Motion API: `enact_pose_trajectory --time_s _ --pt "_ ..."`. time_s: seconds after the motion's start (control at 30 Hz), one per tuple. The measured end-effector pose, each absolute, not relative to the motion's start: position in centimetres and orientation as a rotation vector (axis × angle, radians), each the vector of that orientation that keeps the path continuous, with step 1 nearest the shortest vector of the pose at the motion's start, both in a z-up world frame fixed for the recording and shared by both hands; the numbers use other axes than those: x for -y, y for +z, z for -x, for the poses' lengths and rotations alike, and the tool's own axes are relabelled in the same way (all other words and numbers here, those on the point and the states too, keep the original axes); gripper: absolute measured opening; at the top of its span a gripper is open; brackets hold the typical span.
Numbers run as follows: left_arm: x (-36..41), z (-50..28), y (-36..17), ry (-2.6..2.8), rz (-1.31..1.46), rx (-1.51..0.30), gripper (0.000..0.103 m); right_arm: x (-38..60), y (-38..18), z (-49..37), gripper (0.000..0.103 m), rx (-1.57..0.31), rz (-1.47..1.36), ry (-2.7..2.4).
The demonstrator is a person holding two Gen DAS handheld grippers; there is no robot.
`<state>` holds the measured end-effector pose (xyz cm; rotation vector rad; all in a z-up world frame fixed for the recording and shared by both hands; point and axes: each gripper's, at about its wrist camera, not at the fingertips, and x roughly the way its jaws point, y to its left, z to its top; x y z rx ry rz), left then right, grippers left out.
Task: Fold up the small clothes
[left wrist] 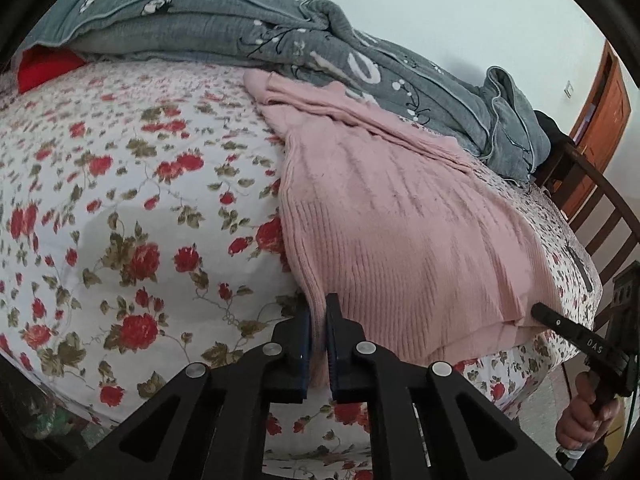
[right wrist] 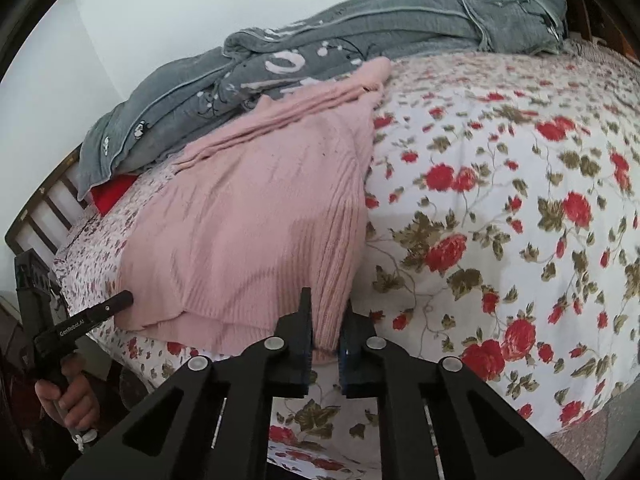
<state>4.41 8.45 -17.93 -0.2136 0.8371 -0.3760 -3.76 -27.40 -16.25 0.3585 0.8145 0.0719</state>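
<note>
A bed fills the room, spread with a white cotton sheet printed with red roses point(left wrist: 120, 208), a plain pale wall behind it and a brown wooden door point(left wrist: 604, 108) off to one side. On that sheet lies the pink rib-knit sweater point(left wrist: 384, 216), its long axis running from the near bed edge away toward the rumpled grey quilted blanket point(left wrist: 280, 24) heaped along the wall; its far end touches that blanket. The knit looks soft and limp, already doubled in layers at the near hem, with loose pleats bunched at the far end. Each near corner of the sweater is held: the left gripper point(left wrist: 319, 340) is clenched on one hem corner, the right gripper point(right wrist: 326, 332) pinches the other, with pink fabric between its jaws, so both hands are equally close, and the garment stretches straight ahead of them. I'd judge the coming move to be carrying this hem forward toward the far end. A red cloth point(left wrist: 44, 66) peeks from under the blanket, and a dark wooden slatted bedframe point(left wrist: 608, 216) stands beyond the sweater's side.
</note>
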Motion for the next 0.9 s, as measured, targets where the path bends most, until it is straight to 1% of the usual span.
enact_pose_trajectory --time_s 0.27,0.3,0.5,0.7,0.9 --pt "-9.0 -4.2 -16.0 -0.388 0.217 -0.779 0.007 27.8 -13.4 4.5 0.008 -0.738 -0.392 0.115" --pt "-9.0 -4.2 -15.7 -0.383 0.208 -0.771 0.007 27.9 -13.1 4.6 0.004 -0.729 -0.397 0.118" --pt "-9.2 -4.4 -14.2 -0.39 0.204 -0.727 0.007 28.1 -11.6 4.7 0.004 -0.686 -0.387 0.123" --pt "-9.2 -4.4 -14.1 -0.395 0.206 -0.728 0.007 28.2 -12.3 4.7 0.004 -0.708 -0.398 0.125" --pt "-9.0 -4.6 -16.1 -0.379 0.183 -0.79 0.007 28.3 -14.9 4.3 0.008 -0.788 -0.418 0.111"
